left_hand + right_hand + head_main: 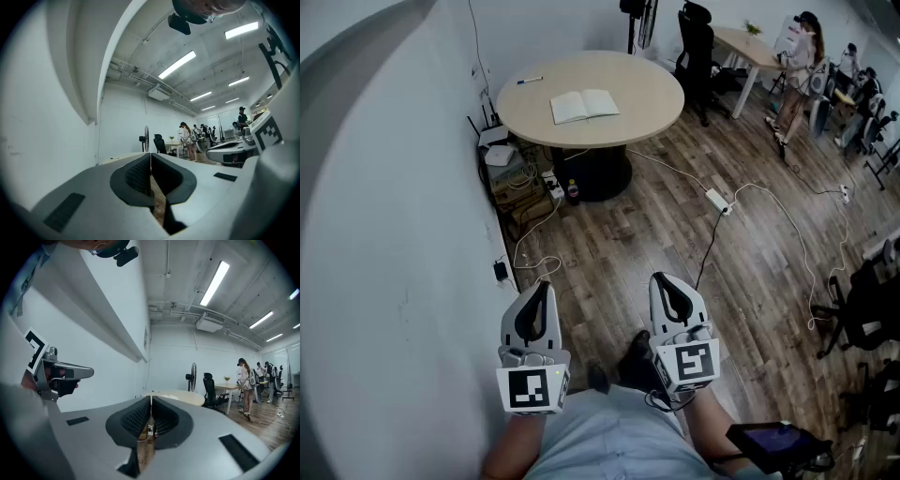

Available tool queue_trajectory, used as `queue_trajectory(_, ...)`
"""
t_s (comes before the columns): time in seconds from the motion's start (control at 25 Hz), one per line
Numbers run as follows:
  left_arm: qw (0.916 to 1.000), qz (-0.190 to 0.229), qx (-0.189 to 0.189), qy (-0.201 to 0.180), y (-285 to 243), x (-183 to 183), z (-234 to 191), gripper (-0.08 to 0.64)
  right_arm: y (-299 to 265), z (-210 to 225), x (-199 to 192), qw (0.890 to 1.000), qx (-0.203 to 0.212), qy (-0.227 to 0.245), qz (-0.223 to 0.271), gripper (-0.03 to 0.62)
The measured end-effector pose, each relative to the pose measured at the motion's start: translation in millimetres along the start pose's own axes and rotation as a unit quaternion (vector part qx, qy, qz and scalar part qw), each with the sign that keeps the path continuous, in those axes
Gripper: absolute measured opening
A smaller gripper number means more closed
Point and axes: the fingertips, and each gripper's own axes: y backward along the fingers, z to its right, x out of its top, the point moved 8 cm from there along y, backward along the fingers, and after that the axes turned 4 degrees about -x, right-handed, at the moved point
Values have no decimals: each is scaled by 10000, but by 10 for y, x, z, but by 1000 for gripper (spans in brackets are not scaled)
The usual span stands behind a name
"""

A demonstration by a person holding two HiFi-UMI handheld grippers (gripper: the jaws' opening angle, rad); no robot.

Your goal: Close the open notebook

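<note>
Left gripper (pixel 542 287) and right gripper (pixel 667 279) were held level, each with jaws closed together on nothing. The open notebook (pixel 584 105) was seen well apart on the round table (pixel 652 94), at twelve o'clock, its long axis running nine to three. The left gripper was judged marginally nearer.

No words or numbers can be read anywhere. Any print on the notebook (pixel 584 105) is perhaps too small to be seen.
</note>
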Motion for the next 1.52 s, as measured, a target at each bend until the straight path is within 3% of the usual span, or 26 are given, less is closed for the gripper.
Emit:
queue_trajectory(0.36, 9998, -170, -43, 73, -247, -173, -40, 21, -204, 103, -159, 9999, -14, -128, -97, 49)
queue_trajectory(0.76, 9980, -605, -143, 133, -1161, -390, -65, 21, -935, 592, -401, 9978, 10, -448, -498, 51)
queue_trajectory(1.12, 9991, -392, -15, -133, -2203, 8, 15, 21, -1751, 1405, -29, 9989, 44, -435, -169, 51)
queue_trajectory(1.52, 9993, -205, 265, -156, -2836, 277, 107, 21, -2322, 1933, 218, 9991, 278, -310, -28, 51)
